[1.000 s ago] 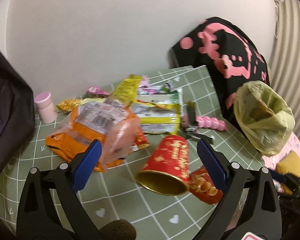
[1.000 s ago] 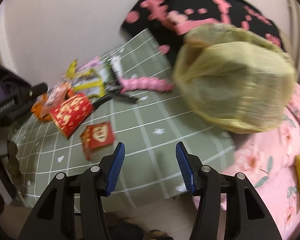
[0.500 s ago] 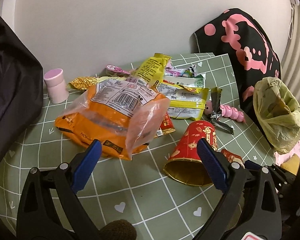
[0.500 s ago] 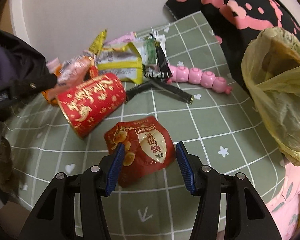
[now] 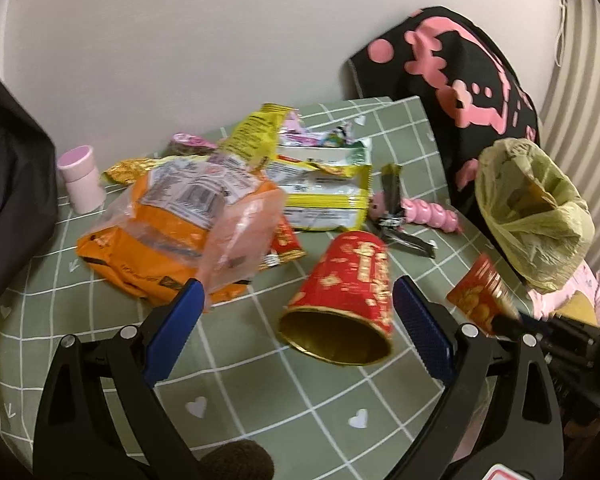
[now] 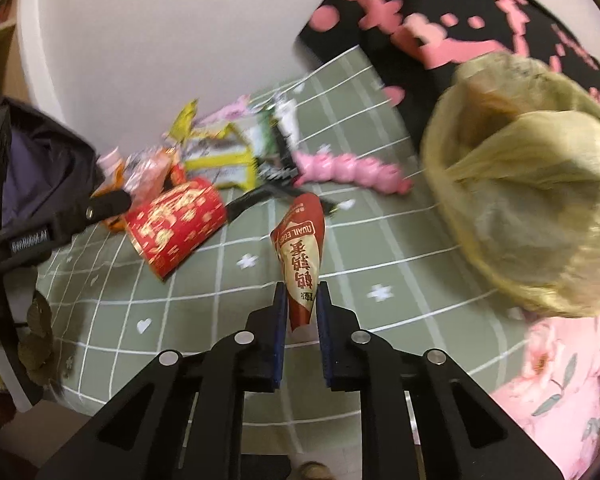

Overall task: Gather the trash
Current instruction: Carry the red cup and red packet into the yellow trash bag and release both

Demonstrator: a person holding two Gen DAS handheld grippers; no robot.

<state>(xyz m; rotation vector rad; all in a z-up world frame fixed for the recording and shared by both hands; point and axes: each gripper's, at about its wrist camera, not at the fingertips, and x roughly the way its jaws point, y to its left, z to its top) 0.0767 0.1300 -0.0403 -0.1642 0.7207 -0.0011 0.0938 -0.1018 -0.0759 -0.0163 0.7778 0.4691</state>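
Left wrist view: left gripper (image 5: 296, 314), jaws spread wide and empty, hovering over a counter (image 5: 236, 384) covered in green cloth with a white grid and small hearts. Between its blue pads lies a red paper cup with gold print (image 5: 344, 300), on its side, gold mouth toward the camera. Left of it, a crumpled orange plastic snack bag (image 5: 172, 232); behind, a yellow-edged noodle wrapper (image 5: 324, 196), a black wrapper strip (image 5: 392, 196), a pink segmented caterpillar toy (image 5: 428, 216) and a small pink lidded jar (image 5: 82, 180). At the right edge, an open yellow-green plastic trash bag (image 5: 536, 216) before a black cushion with pink pattern (image 5: 460, 64). A red foil quail-egg packet (image 5: 480, 292) hangs above the counter's right side. Right wrist view: right gripper (image 6: 302, 300), jaws having just been closing, now pinching the red foil quail-egg packet (image 6: 300, 252) by its lower end, the packet standing up clear of the counter (image 6: 204, 292). The trash bag (image 6: 528, 184) gapes to the right, blurred; the red cup (image 6: 176, 224) lies to the left.
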